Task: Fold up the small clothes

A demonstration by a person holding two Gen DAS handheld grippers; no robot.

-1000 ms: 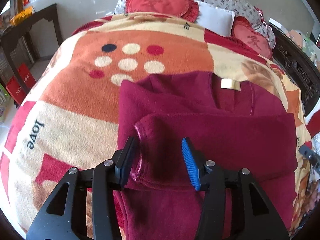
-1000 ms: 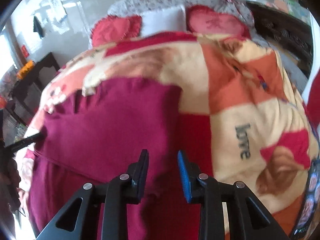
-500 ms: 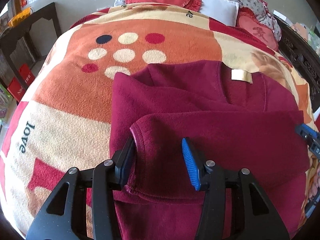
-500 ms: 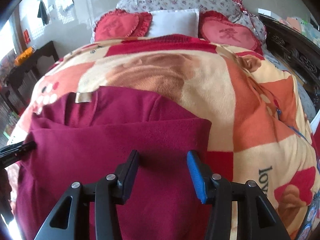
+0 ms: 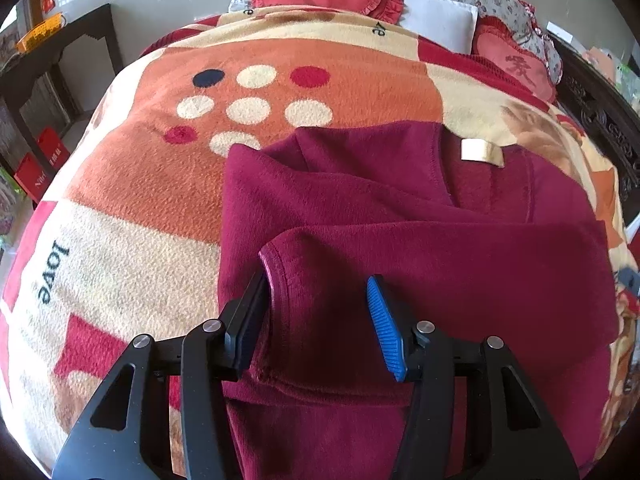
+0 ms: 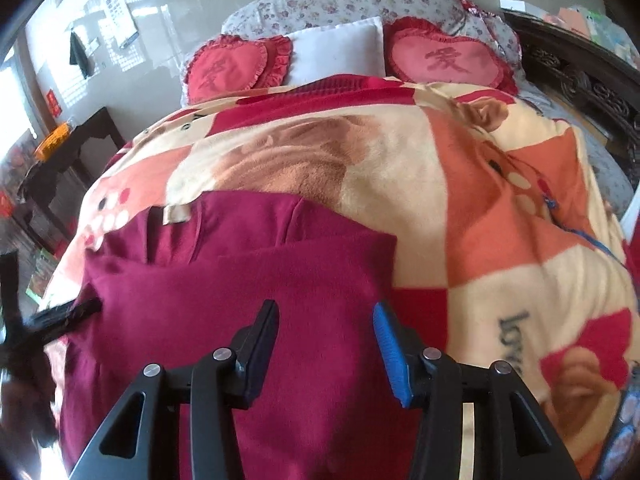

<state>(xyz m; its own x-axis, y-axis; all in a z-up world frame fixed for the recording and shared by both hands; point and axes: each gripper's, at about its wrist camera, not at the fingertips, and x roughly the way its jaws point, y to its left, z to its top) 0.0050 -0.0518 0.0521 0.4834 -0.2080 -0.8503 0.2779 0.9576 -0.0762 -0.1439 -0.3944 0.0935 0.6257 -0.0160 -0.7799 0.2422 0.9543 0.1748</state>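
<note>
Now the left gripper (image 5: pixel 318 300) stood with its jaws parted over the folded maroon fleece top (image 5: pixel 400 264), the black finger just touching the rolled cuff edge (image 5: pixel 276 276) at about 9 o'clock of the gap and the blue pad clear of the cloth; the jaws had just been opening a little further, with the fleece lying slack between them, not pinched. The right gripper (image 6: pixel 326 332) was likewise open, its fingers hovering above the same garment near its right-hand fold. A second earlier those jaws had been much narrower, apparently nipping the cloth; they had spread within the first half of that second and then held. So both sides had let go, which I judged to mean the sleeve-over fold had been laid down and released.

Outward from the claws, the top lay flat on the orange, cream and red patterned fleece blanket (image 5: pixel 132 240), its cream neck label (image 5: pixel 480 152) at about 1 o'clock of the left view and 10 o'clock of the right. Across the second the garment had stayed where it was put, the fold keeping its shape. Beyond, at 12 o'clock, red heart-shaped cushions (image 6: pixel 236 68) and a white pillow (image 6: pixel 336 52) rested at the bedhead. A further fold, bottom hem toward the collar, probably remained.
</note>
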